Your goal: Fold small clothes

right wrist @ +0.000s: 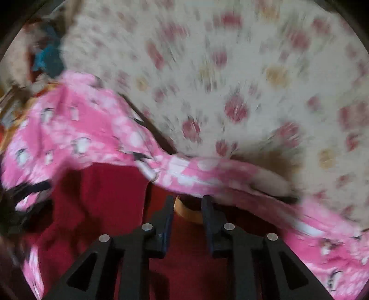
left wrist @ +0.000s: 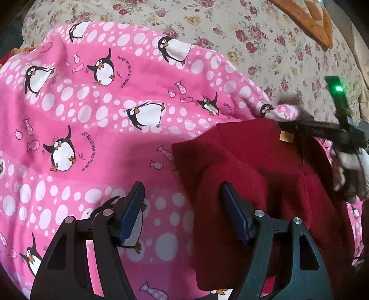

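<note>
A dark red garment (left wrist: 253, 175) lies partly folded on a pink penguin-print cloth (left wrist: 80, 120). My left gripper (left wrist: 182, 196) is open and empty, its right finger over the red garment's left fold, its left finger over the pink cloth. My right gripper (left wrist: 297, 125) shows at the garment's far collar by a tan label (left wrist: 286, 136). In the blurred right wrist view the right gripper (right wrist: 187, 203) has a gap between its jaws, above the red garment (right wrist: 110, 203) with the collar label (right wrist: 184, 212) between its tips. The pink cloth (right wrist: 92, 133) shows there too.
A cream floral bedsheet (left wrist: 253, 34) lies under and beyond the pink cloth; it also fills the right wrist view (right wrist: 230, 69). An orange item (left wrist: 311, 20) sits far right. Blue and orange things (right wrist: 46, 60) are bunched at the far left.
</note>
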Demonstrator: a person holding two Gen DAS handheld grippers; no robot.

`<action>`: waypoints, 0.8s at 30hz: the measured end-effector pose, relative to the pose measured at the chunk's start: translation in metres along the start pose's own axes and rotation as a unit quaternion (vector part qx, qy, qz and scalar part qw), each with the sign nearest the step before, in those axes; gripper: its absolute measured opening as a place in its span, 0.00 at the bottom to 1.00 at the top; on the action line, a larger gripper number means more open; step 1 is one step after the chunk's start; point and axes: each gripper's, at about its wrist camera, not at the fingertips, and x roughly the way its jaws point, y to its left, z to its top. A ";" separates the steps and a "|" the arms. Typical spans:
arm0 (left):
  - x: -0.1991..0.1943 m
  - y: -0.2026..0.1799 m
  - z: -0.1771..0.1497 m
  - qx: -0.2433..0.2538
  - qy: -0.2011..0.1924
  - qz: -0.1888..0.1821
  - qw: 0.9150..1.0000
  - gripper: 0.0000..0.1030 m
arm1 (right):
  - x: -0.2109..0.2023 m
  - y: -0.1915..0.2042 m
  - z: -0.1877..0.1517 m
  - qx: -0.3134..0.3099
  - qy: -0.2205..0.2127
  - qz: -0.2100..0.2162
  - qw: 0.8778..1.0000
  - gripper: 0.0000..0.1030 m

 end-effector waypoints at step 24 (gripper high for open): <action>-0.079 -0.033 -0.047 0.002 -0.024 -0.001 1.000 0.68 | -0.130 -0.003 -0.221 -0.011 0.013 0.012 1.000 0.43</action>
